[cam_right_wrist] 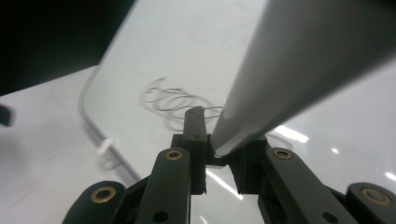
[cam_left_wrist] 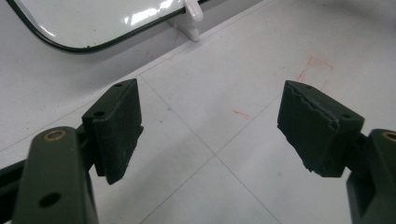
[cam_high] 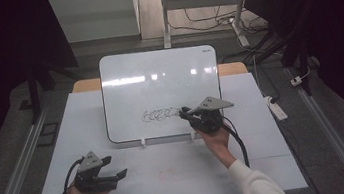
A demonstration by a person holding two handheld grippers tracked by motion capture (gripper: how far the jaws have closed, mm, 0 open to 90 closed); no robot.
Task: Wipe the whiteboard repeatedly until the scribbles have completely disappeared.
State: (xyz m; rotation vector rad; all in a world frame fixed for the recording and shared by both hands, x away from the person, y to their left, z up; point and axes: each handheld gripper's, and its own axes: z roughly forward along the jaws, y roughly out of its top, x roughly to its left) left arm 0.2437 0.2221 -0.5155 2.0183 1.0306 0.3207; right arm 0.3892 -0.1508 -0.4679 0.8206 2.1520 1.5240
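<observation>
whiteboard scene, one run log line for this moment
right gripper: shut on marker, at scribble | left gripper: open, empty, over table | whiteboard: propped

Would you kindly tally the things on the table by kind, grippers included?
Whiteboard: 1
Looped scribble on the whiteboard: 1
Left gripper, jaws open: 1
Right gripper, jaws shut on a grey object I cannot identify: 1
Grey object: 1
Total: 5

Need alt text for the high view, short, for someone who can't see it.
The right gripper, jaws shut, is held against a whiteboard propped on a white table, at the end of a looping black scribble. The left gripper rests low on the table in front of the board, jaws open and empty.
</observation>
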